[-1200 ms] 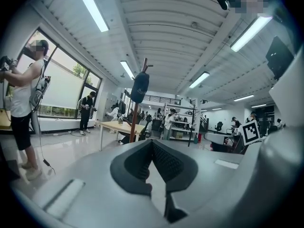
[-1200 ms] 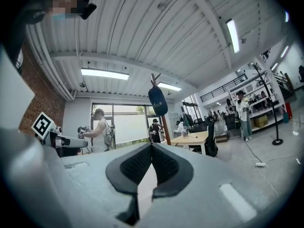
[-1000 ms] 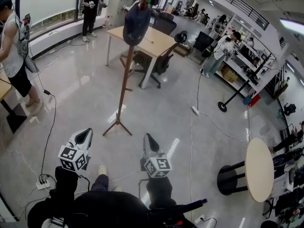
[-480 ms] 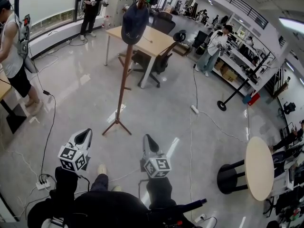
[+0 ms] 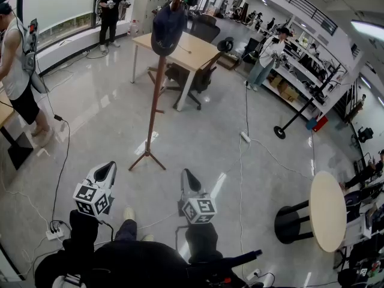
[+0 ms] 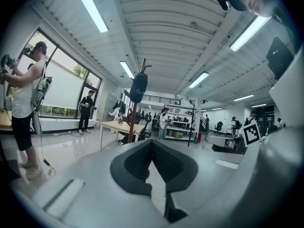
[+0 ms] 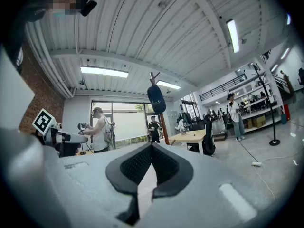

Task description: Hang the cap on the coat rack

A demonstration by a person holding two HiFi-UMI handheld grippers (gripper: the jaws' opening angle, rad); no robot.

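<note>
Cap (image 5: 168,29) on coat rack (image 5: 157,95) looks soft and light, I'd probably pinch its brim; left gripper (image 5: 107,171) and right gripper (image 5: 189,182) fingers together, empty.

Glossy grey floor (image 5: 210,131), wooden table (image 5: 193,53), big windows (image 5: 57,2)

The cap (image 5: 168,29) sits atop the coat rack (image 5: 155,101) on the floor (image 5: 204,137) — far beyond the left hand-held gripper (image 5: 107,170) and right hand-held gripper (image 5: 188,177); the counter (image 5: 198,53) stands behind it.

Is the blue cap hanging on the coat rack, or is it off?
On. The cap hangs near the top of the coat rack.
</note>
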